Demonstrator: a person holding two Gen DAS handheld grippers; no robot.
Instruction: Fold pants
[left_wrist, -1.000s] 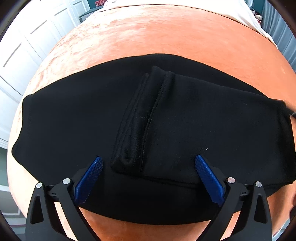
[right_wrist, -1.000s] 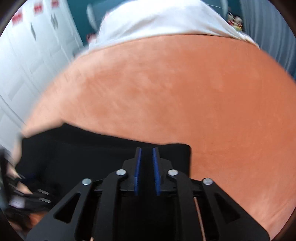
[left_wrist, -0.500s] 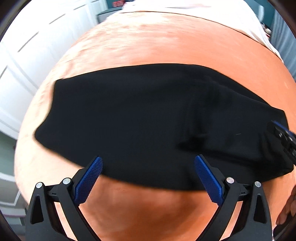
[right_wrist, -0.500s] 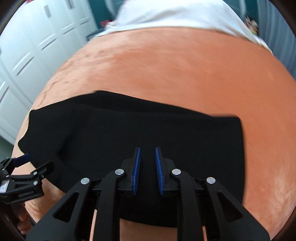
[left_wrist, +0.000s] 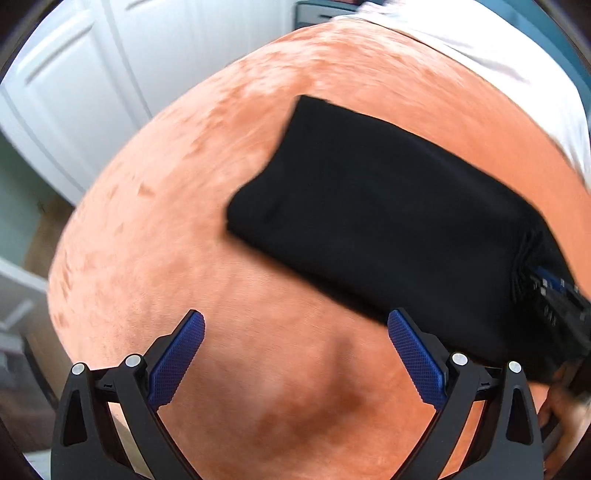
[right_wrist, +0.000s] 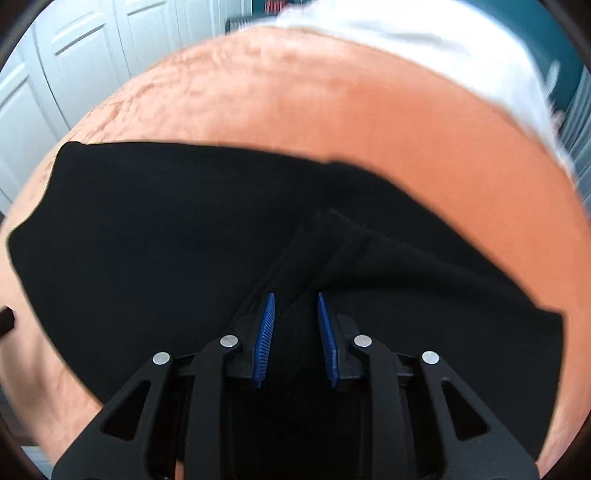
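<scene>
The black pants (left_wrist: 388, 221) lie folded into a thick bundle on the orange bedspread (left_wrist: 221, 332). My left gripper (left_wrist: 295, 354) is open and empty, above bare bedspread just in front of the bundle's near left edge. My right gripper (right_wrist: 295, 332) is shut on a bunched fold of the pants (right_wrist: 184, 229), with the blue pads a narrow gap apart and fabric between them. The right gripper also shows at the right edge of the left wrist view (left_wrist: 554, 295), gripping the bundle's right end.
White closet doors (left_wrist: 92, 92) stand beyond the bed's left edge. A white sheet (left_wrist: 480, 48) covers the far end of the bed. Bare orange bedspread (right_wrist: 369, 122) spreads behind the pants.
The left gripper has drawn back and to the left, off the pants. The right gripper has carried its fold over, so the pants went from a long strip to a shorter bundle.
</scene>
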